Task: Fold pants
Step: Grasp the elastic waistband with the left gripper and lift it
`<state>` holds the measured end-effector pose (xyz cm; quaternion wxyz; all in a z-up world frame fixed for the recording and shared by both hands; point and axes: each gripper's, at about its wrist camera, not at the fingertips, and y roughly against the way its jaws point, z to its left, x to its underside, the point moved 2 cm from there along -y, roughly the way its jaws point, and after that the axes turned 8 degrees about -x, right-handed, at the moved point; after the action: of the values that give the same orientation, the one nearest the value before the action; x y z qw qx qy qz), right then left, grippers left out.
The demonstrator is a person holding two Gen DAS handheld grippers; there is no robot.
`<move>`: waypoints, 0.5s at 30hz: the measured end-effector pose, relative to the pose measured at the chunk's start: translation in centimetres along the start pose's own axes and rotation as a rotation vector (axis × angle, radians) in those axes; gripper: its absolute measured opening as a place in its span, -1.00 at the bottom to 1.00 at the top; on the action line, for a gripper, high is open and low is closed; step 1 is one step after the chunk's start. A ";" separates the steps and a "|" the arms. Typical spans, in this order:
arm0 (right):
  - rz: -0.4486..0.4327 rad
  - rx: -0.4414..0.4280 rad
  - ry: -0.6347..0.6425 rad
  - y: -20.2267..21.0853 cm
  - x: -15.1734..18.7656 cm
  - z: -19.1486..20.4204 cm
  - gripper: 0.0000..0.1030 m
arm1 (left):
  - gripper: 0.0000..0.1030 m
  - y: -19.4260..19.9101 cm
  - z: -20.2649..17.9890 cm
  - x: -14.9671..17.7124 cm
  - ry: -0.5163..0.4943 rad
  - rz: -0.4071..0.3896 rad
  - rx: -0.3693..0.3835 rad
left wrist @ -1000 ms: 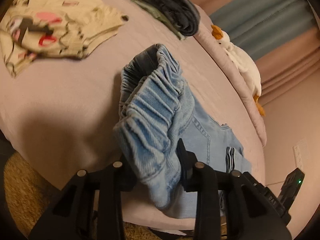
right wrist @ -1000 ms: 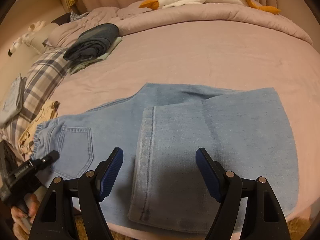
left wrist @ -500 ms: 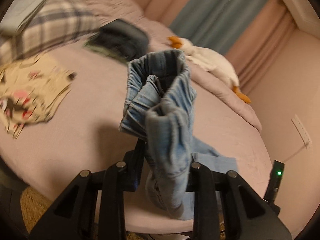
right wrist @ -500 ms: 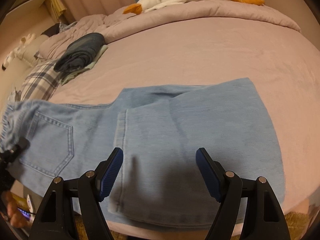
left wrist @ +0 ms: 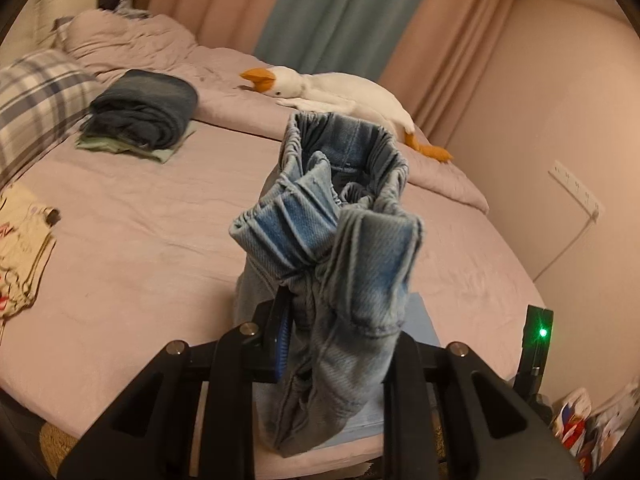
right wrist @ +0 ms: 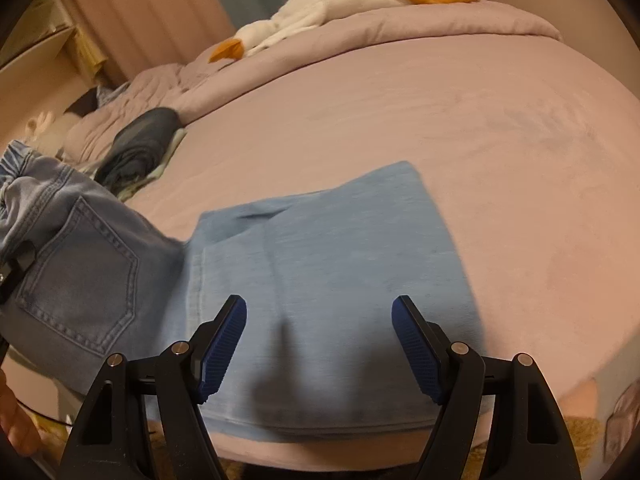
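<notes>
Pink bed [left wrist: 152,240], pink/teal curtains [left wrist: 320,12], wall socket [left wrist: 576,190].

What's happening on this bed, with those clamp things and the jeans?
Someone is folding light blue jeans using two handheld grippers. The left gripper is clamped on the bunched waistband and holds that end up off the bed. The right gripper hovers open over the legs, which lie doubled over flat.
</notes>
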<state>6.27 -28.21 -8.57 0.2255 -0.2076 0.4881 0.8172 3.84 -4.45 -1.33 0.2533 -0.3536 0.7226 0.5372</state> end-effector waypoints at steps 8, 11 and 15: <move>-0.015 -0.008 -0.037 0.6 -0.1 -1.3 0.50 | -0.59 -3.1 -4.5 0.8 -0.118 0.072 0.022; -0.023 -0.013 -0.044 1.1 -0.1 -1.8 0.50 | -0.59 -4.7 -5.8 2.0 -0.148 0.121 0.034; -0.029 -0.008 -0.068 1.5 -0.1 -2.8 0.50 | -0.58 -7.9 -7.5 4.2 -0.207 0.203 0.034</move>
<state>5.83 -31.32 -8.72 0.2532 -0.1876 0.4738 0.8223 7.54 -14.04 -6.99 0.2770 -0.2171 0.7336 0.5813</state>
